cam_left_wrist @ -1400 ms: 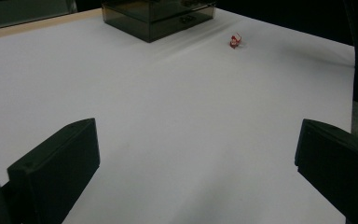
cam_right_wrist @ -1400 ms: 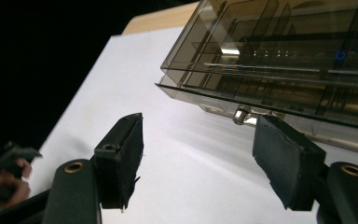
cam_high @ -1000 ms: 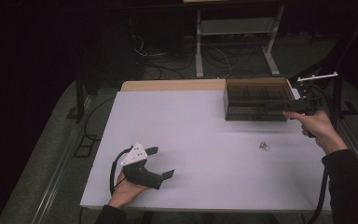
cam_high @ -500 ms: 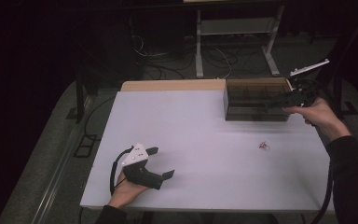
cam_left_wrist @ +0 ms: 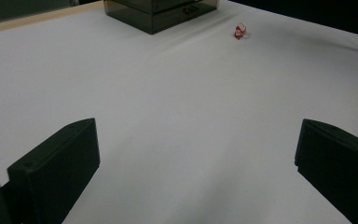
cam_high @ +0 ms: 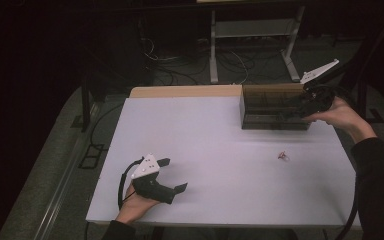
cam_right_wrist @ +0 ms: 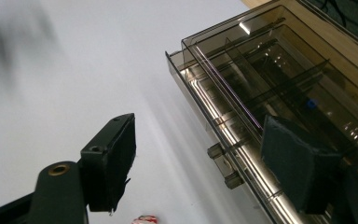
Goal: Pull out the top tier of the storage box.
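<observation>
Both tongs gape empty over the white table [cam_high: 220, 150], cables strewn across the dark floor [cam_high: 180, 65] behind.

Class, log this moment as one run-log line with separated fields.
left hand-held gripper: open, resting on table | right hand-held gripper: open, empty, at smoked organiser box | small red item: loose on table

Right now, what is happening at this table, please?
A person works with a hand-held gripper in each hand. The right hand-held gripper hangs over the smoky plastic drawer box at the table's far right, its jaws open with nothing between them; they have just been opening. The left hand-held gripper rests open near the front edge of the white table. A small red object lies loose in front of the box.
</observation>
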Demonstrator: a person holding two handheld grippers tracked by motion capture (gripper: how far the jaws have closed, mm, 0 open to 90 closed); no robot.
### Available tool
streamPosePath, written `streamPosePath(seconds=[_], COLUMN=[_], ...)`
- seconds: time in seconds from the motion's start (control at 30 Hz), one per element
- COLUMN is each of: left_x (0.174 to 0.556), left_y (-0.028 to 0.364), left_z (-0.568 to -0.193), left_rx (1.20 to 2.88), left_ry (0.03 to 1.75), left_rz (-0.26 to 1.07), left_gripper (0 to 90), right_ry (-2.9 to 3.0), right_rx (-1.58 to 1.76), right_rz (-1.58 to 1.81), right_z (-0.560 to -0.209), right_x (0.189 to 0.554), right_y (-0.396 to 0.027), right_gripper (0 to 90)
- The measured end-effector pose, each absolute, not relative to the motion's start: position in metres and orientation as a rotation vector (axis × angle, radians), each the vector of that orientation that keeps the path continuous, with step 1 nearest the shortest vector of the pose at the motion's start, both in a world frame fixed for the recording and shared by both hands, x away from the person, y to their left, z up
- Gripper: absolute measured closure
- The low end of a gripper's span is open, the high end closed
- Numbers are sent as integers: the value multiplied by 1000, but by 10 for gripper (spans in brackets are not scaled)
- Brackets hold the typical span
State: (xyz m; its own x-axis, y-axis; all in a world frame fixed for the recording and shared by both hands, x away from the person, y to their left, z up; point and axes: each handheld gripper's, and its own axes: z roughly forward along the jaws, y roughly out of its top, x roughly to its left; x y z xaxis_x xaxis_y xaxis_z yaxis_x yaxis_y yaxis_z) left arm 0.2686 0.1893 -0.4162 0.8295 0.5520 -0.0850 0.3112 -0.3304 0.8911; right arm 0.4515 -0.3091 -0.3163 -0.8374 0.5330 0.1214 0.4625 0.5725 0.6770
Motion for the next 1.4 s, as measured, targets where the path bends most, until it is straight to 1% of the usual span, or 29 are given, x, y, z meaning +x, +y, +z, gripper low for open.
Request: streamPosePath(seconds=[0.1,0.3,0.33,0.43,0.47,0.53,0.57,0.6,0.8,1.0,1.4], left_x=[268,268,268,268,268,268,268,268,267,267,266], left_y=[189,189,188,188,188,188,187,187,187,187,186], left_z=[-416,-417,-416,-416,-416,-416,-416,-416,-416,-417,-417], left_rx=[1942,1945,1947,1946,1946,1949,1952,1952,1958,1959,1963], left_ry=[640,637,636,634,634,633,634,634,631,629,624], left_rz=[282,281,284,285,285,283,280,280,281,280,277], left_gripper=[0,0,0,0,0,0,0,0,0,0,0], right_ry=[2718,2715,2715,2712,2712,2728,2770,2770,2806,2820,2847], right_rx=[780,693,693,648,648,617,570,570,482,436,437], right_rz=[1098,1076,1076,1075,1075,1041,967,967,911,908,849], right_z=[-320,-325,-325,-330,-330,-332,-333,-333,-334,-332,-344], right_x=[452,457,457,461,461,462,464,464,469,475,484], right_y=[-309,-314,-314,-315,-315,-312,-307,-307,-296,-297,-297], right_gripper=[276,346,346,401,401,442,477,477,561,670,726])
